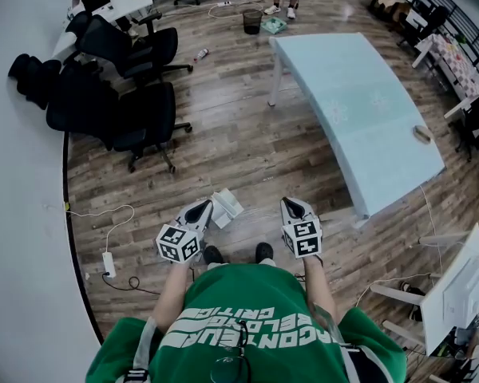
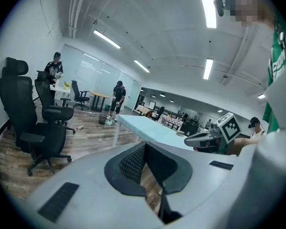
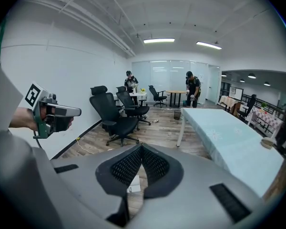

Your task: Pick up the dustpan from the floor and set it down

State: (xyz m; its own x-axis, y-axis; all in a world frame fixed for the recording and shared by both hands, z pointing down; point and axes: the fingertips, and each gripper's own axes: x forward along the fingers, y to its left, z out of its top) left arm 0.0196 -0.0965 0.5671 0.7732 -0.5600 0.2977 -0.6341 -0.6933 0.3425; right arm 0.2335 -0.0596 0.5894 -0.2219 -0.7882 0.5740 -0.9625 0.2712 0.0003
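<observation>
Far left on the floor (image 1: 223,146), a loose white cable (image 1: 104,214) with office chairs (image 1: 136,122) behind it. Both well clear of me.

left gripper (image 1: 201,209): pads clenched tip to tip, nothing between them, hanging low in front of me.

Just right of its tip is a flat white thing I take for the dustpan (image 1: 226,206). Can't make out a handle. It lies on the floor just ahead of my shoes (image 1: 214,254), between both tools, touching neither.

right gripper (image 1: 294,206): also clenched and empty. Its own view shows a white edge of the pan through the gap under the pads.

table (image 1: 359,110) is further right, with its near leg close to that side.

My read: pan down with both tools empty fits either waiting to be lifted or already set back. Can't split those from here. For either one, keep the pan in sight, feet off it, and elbows clear of the table leg. The pan looks light and thin-walled, so it will likely skid if nudged.
</observation>
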